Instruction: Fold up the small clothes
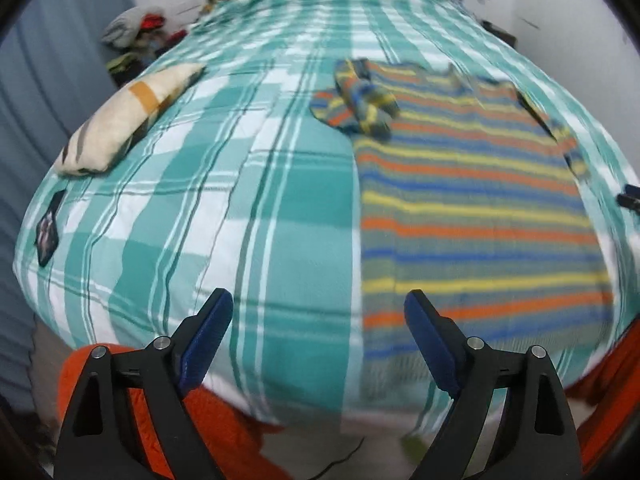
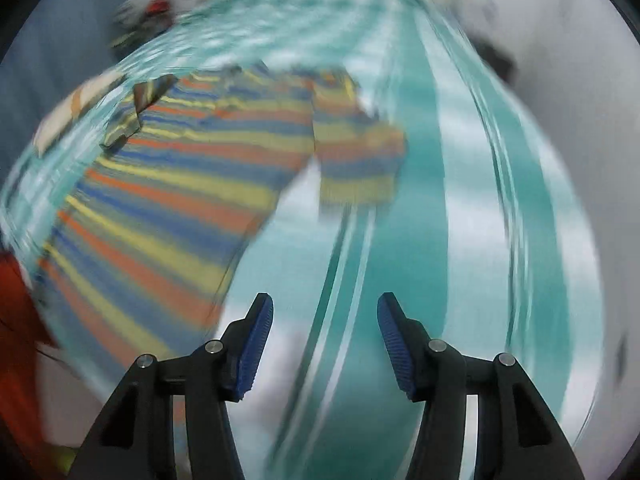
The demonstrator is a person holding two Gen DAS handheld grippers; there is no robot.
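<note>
A small striped shirt in orange, yellow and blue lies flat on the bed, hem toward me, with its left sleeve bunched up near the collar. My left gripper hangs open above the hem's left corner, nothing between its blue pads. In the blurred right wrist view the same shirt lies to the left with its right sleeve spread out. My right gripper is open over bare sheet to the right of the shirt, holding nothing.
The bed wears a teal and white plaid sheet. A cream pillow lies at its left side, a dark phone-like object near the left edge. Clothes pile beyond the bed. Orange fabric shows below the near edge.
</note>
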